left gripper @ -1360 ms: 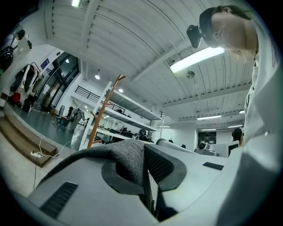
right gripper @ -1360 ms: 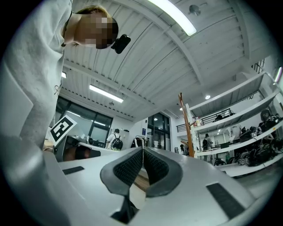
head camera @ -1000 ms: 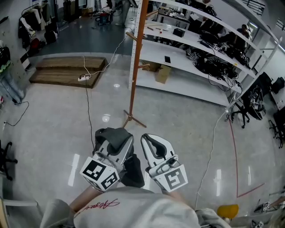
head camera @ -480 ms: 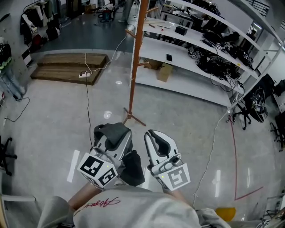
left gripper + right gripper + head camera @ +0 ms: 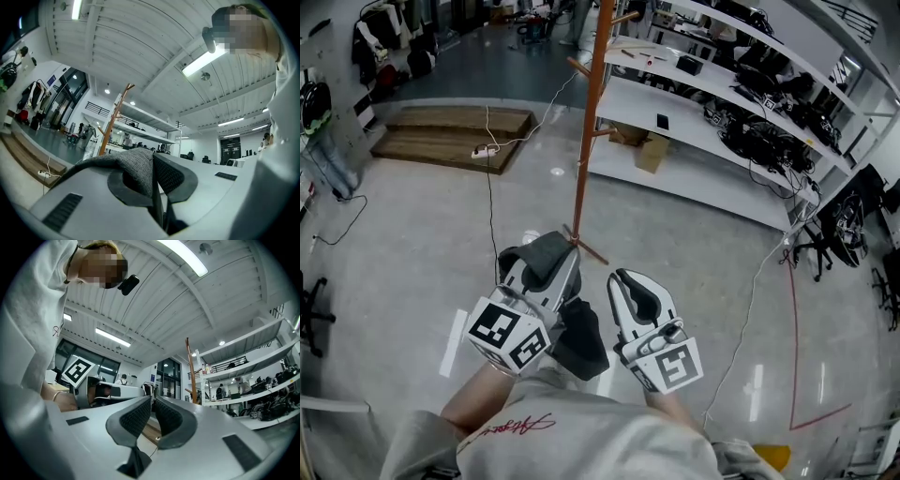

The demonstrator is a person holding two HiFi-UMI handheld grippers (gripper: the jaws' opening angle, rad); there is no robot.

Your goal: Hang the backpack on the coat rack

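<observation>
A tall orange-brown coat rack (image 5: 586,122) with short pegs stands on the grey floor ahead, its foot (image 5: 584,246) just beyond my grippers. It also shows far off in the left gripper view, coat rack (image 5: 110,125), and in the right gripper view, coat rack (image 5: 190,371). My left gripper (image 5: 542,267) is shut on a grey fabric part of the backpack (image 5: 136,168). The dark body of the backpack (image 5: 579,339) hangs below it. My right gripper (image 5: 636,292) is beside it on the right, its jaws shut (image 5: 152,416) with nothing between them.
Long white shelves (image 5: 712,89) loaded with dark gear run behind the rack. A low wooden platform (image 5: 455,131) lies at the back left, with a power strip and a black cable (image 5: 491,206) trailing across the floor. Office chairs (image 5: 848,211) stand at the right.
Both grippers and the backpack have come closer to the coat rack; its foot now lies just past the left jaws. The grip on the fabric is unchanged.
</observation>
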